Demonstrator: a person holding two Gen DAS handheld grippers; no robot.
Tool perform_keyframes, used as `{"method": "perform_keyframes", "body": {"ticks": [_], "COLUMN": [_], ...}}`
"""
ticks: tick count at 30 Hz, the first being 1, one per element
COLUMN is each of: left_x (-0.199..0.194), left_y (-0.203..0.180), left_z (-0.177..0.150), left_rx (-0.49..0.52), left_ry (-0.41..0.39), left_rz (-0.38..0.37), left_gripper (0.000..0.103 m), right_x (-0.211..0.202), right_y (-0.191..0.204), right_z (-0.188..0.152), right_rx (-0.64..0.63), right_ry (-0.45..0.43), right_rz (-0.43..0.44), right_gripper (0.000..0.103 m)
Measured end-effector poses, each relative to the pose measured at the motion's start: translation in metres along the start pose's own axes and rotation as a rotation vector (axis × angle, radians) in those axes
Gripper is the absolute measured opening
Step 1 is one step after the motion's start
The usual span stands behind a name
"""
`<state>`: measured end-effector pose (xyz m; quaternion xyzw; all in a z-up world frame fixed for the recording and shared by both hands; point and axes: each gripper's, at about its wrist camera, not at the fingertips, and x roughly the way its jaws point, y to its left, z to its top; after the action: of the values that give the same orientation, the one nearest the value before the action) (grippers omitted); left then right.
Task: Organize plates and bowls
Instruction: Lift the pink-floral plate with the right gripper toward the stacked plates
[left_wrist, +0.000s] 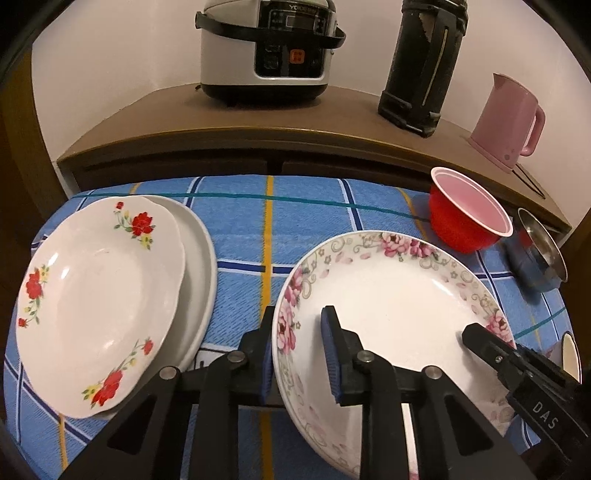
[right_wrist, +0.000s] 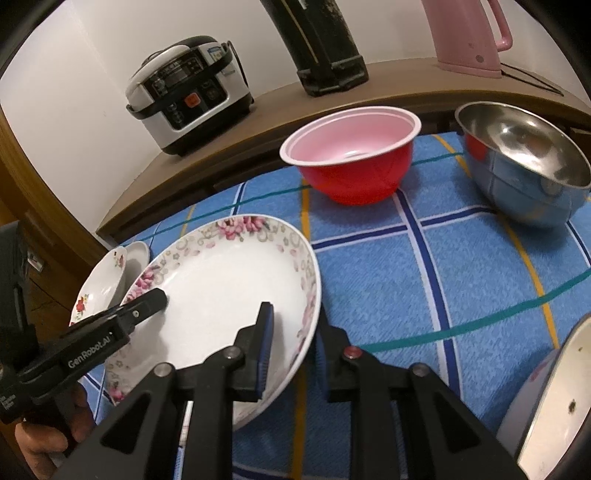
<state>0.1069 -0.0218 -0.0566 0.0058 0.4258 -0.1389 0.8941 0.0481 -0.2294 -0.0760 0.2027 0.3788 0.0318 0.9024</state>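
A white plate with a pink flower rim sits on the blue checked cloth. My left gripper straddles its left rim, jaws apart, one finger inside and one outside. My right gripper straddles its right rim the same way, with a gap around the rim. A red-flowered plate lies stacked on a plain white plate at the left. A red bowl and a steel bowl stand at the back right.
A wooden shelf behind the cloth holds a rice cooker, a black flask and a pink kettle. Another white dish lies at the near right edge.
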Motion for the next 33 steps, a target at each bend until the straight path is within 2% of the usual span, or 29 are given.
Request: {"method": "perform_keyframes", "body": {"ticks": [13, 33], "left_x": [-0.023, -0.056], "left_y": [0.009, 0.017], "left_z": [-0.011, -0.024], "left_rx": [-0.027, -0.048], "left_ry": [-0.043, -0.094], "left_rz": [-0.022, -0.005], "left_gripper": [0.026, 0.026], "right_x": [-0.022, -0.047], "right_y": [0.012, 0.036], "right_z": [-0.009, -0.018], "right_rx": [-0.046, -0.081], "right_ry": [-0.046, -0.085], "right_rz": [0.001, 0.017], "right_gripper": [0.021, 0.021]}}
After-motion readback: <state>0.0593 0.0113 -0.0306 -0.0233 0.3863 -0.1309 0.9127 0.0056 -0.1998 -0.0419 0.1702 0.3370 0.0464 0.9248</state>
